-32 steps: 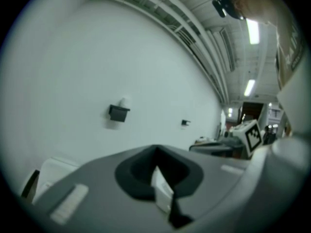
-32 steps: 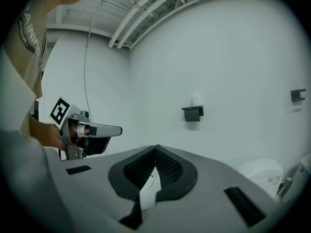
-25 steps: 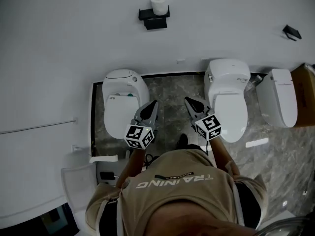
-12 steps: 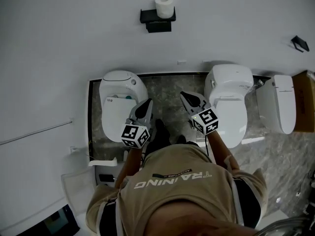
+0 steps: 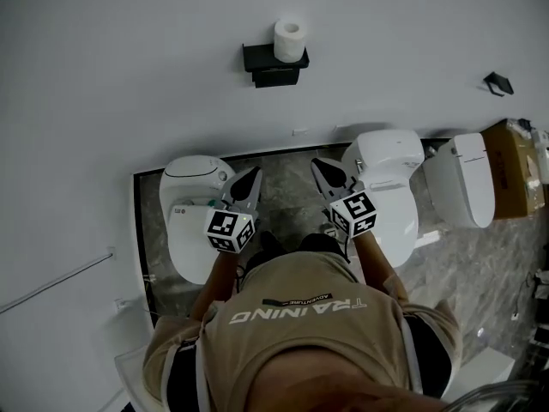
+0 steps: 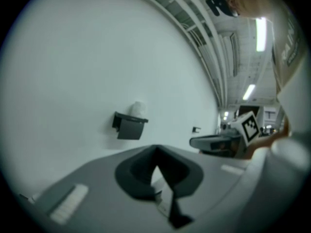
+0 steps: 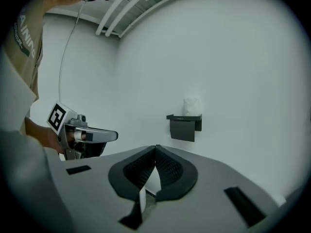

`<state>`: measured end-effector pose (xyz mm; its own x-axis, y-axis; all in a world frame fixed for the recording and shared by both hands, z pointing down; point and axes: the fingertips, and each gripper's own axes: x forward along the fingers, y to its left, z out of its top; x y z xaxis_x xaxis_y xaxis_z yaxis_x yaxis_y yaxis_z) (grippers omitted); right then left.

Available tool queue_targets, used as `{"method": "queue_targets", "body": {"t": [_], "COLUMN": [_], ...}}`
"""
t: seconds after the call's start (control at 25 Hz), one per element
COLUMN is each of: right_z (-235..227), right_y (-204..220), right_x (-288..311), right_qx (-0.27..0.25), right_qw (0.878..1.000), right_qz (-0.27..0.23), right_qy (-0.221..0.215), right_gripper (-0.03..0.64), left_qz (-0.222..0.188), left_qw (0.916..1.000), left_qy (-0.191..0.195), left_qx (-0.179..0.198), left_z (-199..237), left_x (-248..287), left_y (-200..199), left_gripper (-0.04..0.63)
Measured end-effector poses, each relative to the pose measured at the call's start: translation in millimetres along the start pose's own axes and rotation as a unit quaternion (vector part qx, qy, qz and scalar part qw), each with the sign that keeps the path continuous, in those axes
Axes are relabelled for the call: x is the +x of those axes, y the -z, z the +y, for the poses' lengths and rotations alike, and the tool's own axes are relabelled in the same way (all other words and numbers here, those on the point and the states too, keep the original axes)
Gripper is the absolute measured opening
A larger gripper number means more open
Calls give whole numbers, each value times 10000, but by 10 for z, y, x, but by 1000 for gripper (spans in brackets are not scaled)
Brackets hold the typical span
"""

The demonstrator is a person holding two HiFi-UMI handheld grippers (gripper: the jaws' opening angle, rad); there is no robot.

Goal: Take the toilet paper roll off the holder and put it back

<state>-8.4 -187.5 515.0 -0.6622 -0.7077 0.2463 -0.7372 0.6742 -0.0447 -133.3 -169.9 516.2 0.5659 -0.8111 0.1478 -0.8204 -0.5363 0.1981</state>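
A white toilet paper roll (image 5: 290, 39) stands upright on top of a black wall holder (image 5: 274, 65); nothing touches it. Both grippers are held side by side well short of the wall, pointing toward the holder. My left gripper (image 5: 252, 173) is shut with nothing between its jaws, and so is my right gripper (image 5: 316, 165). In the left gripper view the roll (image 6: 139, 108) and holder (image 6: 129, 125) sit beyond the closed tips (image 6: 155, 149). From the right gripper view, the roll (image 7: 192, 105) and holder (image 7: 184, 126) lie up and right of the closed tips (image 7: 155, 147).
Three white toilets stand along the wall: one at left (image 5: 190, 213), one at centre (image 5: 386, 168), one at right (image 5: 459, 178). A cardboard box (image 5: 513, 168) is at the far right. A second black fitting (image 5: 497, 82) hangs on the wall; a metal bar (image 5: 60, 281) at left.
The person has stepped closer to the wall and both grippers have moved forward toward the holder. Their jaws stayed shut. The roll has not moved on its holder.
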Motion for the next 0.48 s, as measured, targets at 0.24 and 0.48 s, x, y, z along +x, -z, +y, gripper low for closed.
{"method": "queue_targets", "body": {"t": [0.24, 0.48], "right_z": [-177, -528], "right_y": [-98, -341], "right_x": [306, 701], "right_qx": [39, -73], "right_qw": [9999, 9995], "right_qz": [16, -279], "right_qy": [154, 121], "right_gripper": [8, 8], "left_qz": [139, 166], "left_qw": [9998, 9999], "left_qy": [41, -23], "left_qx": [-108, 30], "left_z": [320, 490], "left_x": [250, 688], "left_y": [-112, -266], "left_gripper": [-2, -2]}}
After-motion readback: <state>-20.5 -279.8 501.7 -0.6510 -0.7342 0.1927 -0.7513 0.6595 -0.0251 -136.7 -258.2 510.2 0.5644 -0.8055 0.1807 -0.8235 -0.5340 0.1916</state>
